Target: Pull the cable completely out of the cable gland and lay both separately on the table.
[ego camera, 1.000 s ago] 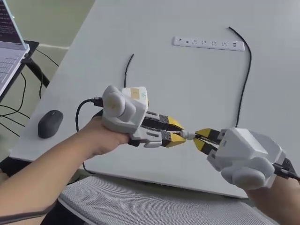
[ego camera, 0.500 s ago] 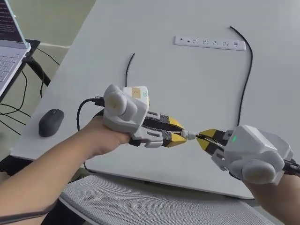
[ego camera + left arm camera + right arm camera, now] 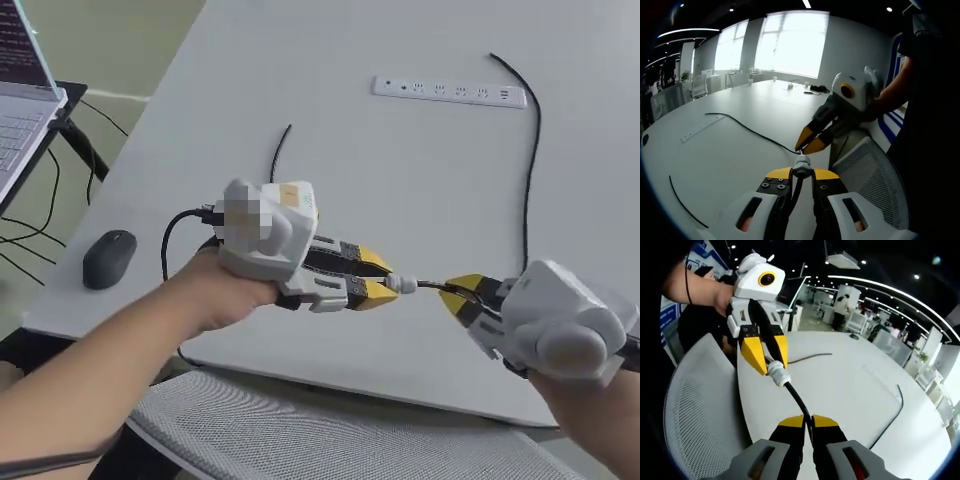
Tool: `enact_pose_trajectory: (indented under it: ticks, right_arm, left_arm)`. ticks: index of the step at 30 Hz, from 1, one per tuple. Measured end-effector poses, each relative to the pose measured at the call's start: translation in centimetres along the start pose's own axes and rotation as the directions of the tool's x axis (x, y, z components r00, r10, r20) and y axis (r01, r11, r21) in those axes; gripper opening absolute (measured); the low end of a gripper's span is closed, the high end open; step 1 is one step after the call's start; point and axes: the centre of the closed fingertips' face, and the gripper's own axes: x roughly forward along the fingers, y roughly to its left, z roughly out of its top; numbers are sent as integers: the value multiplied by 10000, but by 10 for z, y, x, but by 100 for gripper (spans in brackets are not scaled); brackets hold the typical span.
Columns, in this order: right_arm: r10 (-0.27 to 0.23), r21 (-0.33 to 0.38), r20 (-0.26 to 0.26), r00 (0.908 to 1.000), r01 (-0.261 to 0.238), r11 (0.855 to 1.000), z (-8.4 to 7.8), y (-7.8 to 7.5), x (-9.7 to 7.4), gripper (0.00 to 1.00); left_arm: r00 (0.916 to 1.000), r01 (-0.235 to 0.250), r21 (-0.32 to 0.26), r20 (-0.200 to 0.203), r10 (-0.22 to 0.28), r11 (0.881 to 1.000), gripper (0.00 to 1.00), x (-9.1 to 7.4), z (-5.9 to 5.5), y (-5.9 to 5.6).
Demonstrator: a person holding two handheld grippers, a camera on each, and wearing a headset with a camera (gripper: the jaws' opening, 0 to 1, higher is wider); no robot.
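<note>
My left gripper (image 3: pixel 383 284) is shut on a small white cable gland (image 3: pixel 401 285), held above the table's near edge. A black cable (image 3: pixel 430 288) runs out of the gland to my right gripper (image 3: pixel 462 298), which is shut on it a short way off. In the left gripper view the gland (image 3: pixel 801 165) sits between my yellow-tipped jaws, and the right gripper (image 3: pixel 811 142) faces it. In the right gripper view the cable (image 3: pixel 797 400) rises from my shut jaws to the gland (image 3: pixel 776 373), pinched in the left gripper (image 3: pixel 768 359).
A white power strip (image 3: pixel 448 92) lies at the far side of the white table (image 3: pixel 400 190), with its long black cord (image 3: pixel 528 170) trailing right. A short black cable (image 3: pixel 278 150) lies mid-left. A mouse (image 3: pixel 108 258) and laptop (image 3: pixel 20 110) sit left; a mesh chair (image 3: pixel 300 430) is below.
My right gripper has moved right, away from the left one, and a longer stretch of black cable now shows between gland and right jaws. The left gripper has held still.
</note>
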Motion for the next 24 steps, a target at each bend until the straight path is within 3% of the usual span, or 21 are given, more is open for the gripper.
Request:
enact_pose_trajectory:
  ticks: [7, 10, 13, 19, 24]
  right_arm:
    - [-120, 1212, -12, 9999, 121, 9926, -13, -7, 4, 0]
    - [-253, 1380, -187, 9995, 276, 9901, -21, -11, 5, 0]
    - [-354, 2486, -394, 9986, 441, 9676, -31, -14, 5, 0]
    - [-446, 3456, -678, 9967, 654, 9361, -45, -17, 6, 0]
    - [-388, 3183, -796, 9961, 623, 9460, -47, -13, 6, 0]
  left_arm:
    - [10000, -4, -82, -3, 4, 10000, 15, 3, 0, -1]
    - [10000, 4, -121, -28, -4, 9999, 15, 3, -1, -1]
    - [10000, 0, -162, -23, 0, 9999, 15, 2, -2, -1]
    - [10000, 46, -195, -57, -47, 9998, 15, 4, -2, -4]
    - [9999, 65, -289, -152, -70, 9996, 15, 6, -4, -2]
